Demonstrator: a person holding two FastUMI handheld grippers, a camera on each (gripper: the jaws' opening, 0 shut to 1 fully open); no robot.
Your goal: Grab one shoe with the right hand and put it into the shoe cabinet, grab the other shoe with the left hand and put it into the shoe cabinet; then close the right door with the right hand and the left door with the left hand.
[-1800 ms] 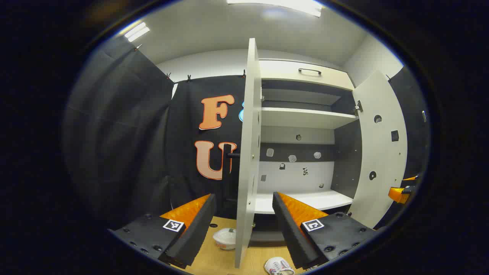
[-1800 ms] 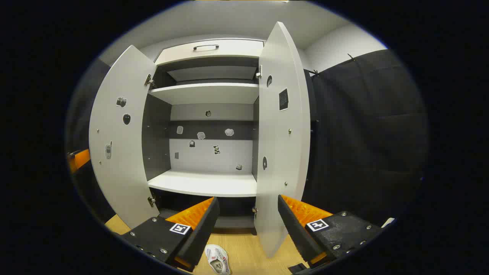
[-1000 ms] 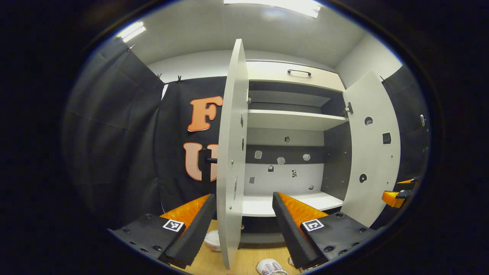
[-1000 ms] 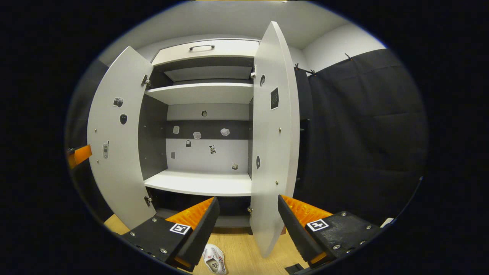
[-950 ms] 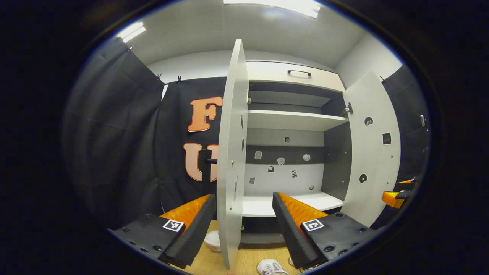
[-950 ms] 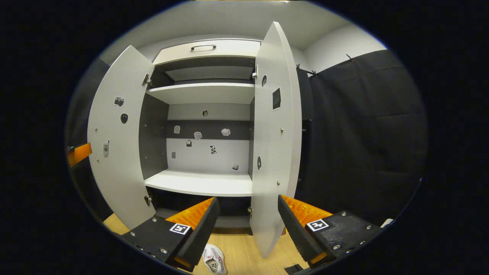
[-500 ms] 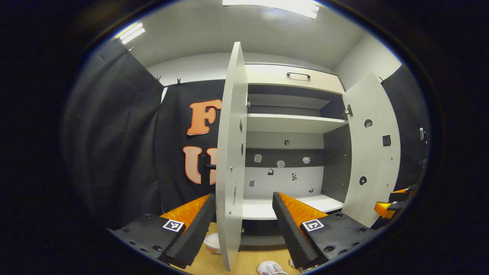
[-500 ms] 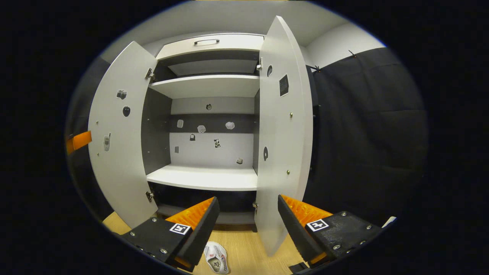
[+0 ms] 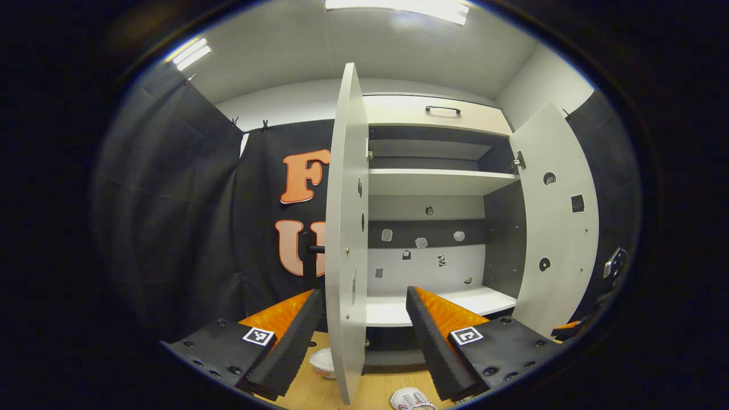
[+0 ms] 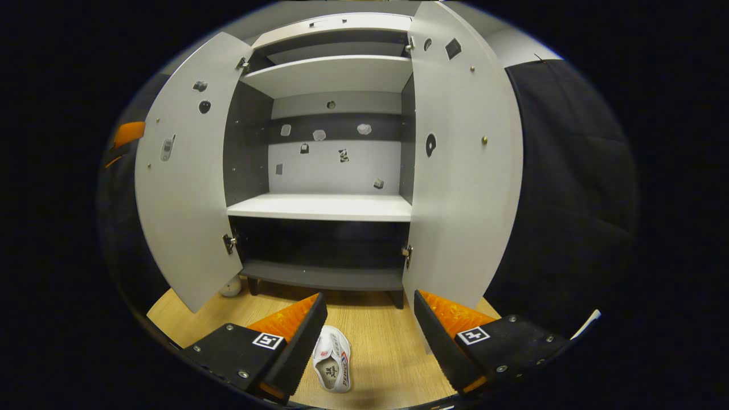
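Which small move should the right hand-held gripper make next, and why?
Probably lower the open right hand-held gripper toward the white shoe on the floor: the shoe lies just below it, ungrasped, and the cabinet's doors stand open.

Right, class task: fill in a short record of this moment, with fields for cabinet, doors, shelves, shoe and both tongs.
cabinet: shoe cabinet, standing on the wooden floor
doors: left door and right door both open
shelves: middle shelf bare, no shoe on it
shoe: white shoe on the floor, opening up
right tongs: open, above the shoe, holding nothing
left tongs: open, holding nothing
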